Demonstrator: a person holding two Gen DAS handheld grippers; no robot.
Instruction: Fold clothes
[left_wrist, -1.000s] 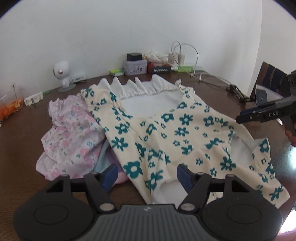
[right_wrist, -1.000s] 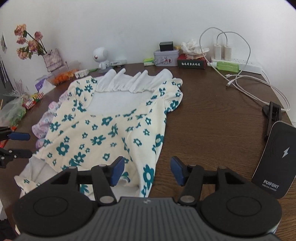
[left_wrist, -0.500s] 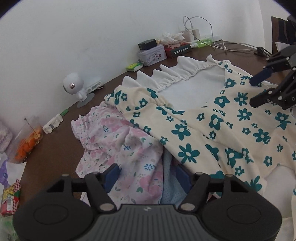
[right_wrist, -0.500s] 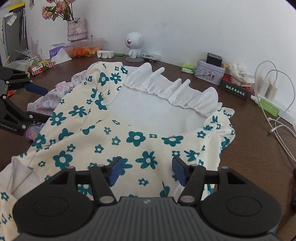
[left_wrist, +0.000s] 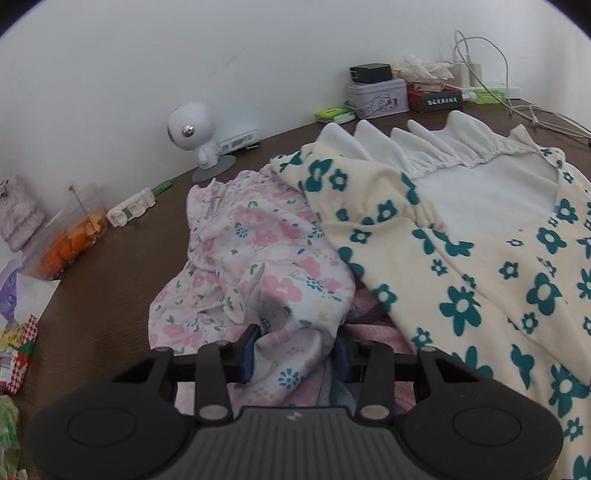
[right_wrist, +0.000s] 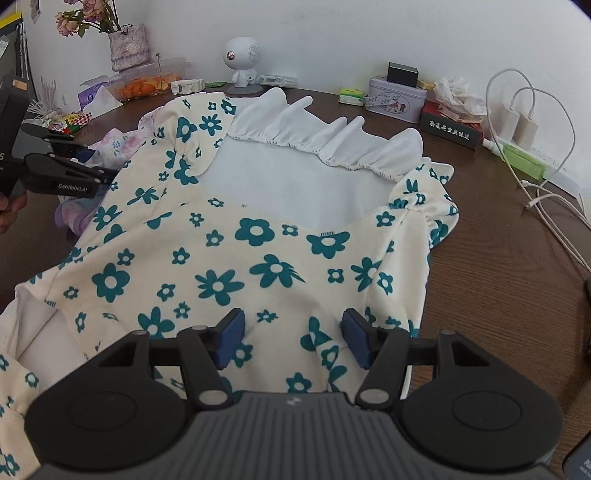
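A cream dress with teal flowers (right_wrist: 258, 258) and a white ruffled collar (right_wrist: 325, 144) lies spread on the brown table; it also shows in the left wrist view (left_wrist: 480, 266). A pink floral garment (left_wrist: 251, 266) lies crumpled at its left, partly under it. My left gripper (left_wrist: 295, 354) is open with a fold of the pink garment between its fingers; it shows at the left of the right wrist view (right_wrist: 79, 162). My right gripper (right_wrist: 291, 339) is open low over the dress's near part, a raised fold between its fingers.
Along the back wall stand a white robot figure (right_wrist: 243, 59), a tin box (right_wrist: 395, 99), a dark box (right_wrist: 450, 125), chargers with cables (right_wrist: 524, 122) and a tub of orange snacks (left_wrist: 70, 240). A flower vase (right_wrist: 127, 44) stands far left.
My left gripper moved left and down from the teal dress's hem onto the pink garment. My right gripper moved forward over the dress toward its collar.
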